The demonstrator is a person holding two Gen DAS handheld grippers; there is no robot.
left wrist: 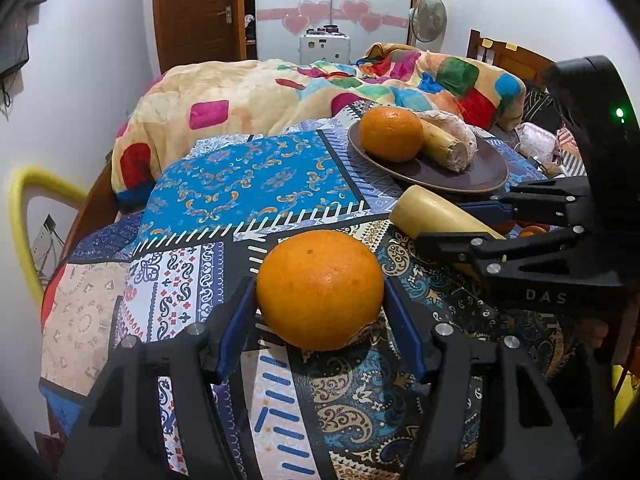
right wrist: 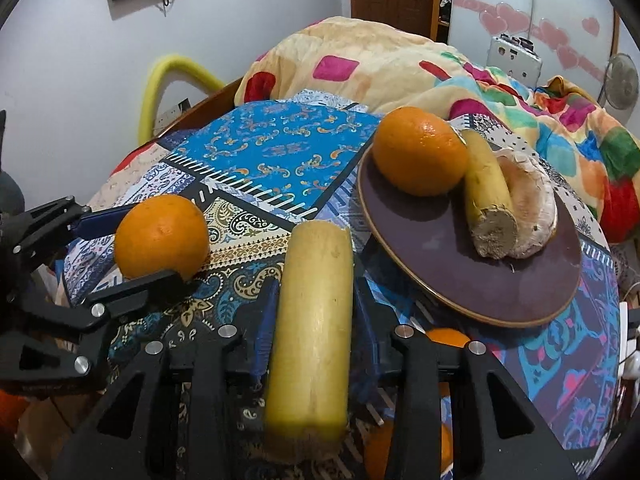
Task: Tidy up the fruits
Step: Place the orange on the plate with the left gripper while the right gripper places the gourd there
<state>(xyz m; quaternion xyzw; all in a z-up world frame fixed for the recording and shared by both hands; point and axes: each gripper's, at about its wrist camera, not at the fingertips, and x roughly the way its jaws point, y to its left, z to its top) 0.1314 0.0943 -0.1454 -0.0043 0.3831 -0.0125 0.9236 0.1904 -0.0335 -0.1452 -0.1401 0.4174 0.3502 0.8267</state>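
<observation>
My left gripper (left wrist: 320,292) is shut on an orange (left wrist: 320,290) above the patterned bedspread; the same gripper (right wrist: 132,248) and orange (right wrist: 162,236) show at the left of the right wrist view. My right gripper (right wrist: 314,284) is shut on a yellow banana piece (right wrist: 312,320); the same gripper (left wrist: 452,222) and banana piece (left wrist: 432,212) show at the right of the left wrist view. A dark brown plate (left wrist: 460,176) (right wrist: 440,256) holds another orange (left wrist: 391,133) (right wrist: 420,151), a cut banana piece (right wrist: 488,192) and a pale wrapped fruit (right wrist: 532,208).
The patterned bedspread (left wrist: 248,184) covers the bed, with a rumpled colourful blanket (left wrist: 260,92) behind. More oranges (right wrist: 446,338) lie under my right gripper. A yellow hoop (left wrist: 24,216) stands by the left wall. A fan (left wrist: 427,16) and a white box (left wrist: 324,48) stand at the back.
</observation>
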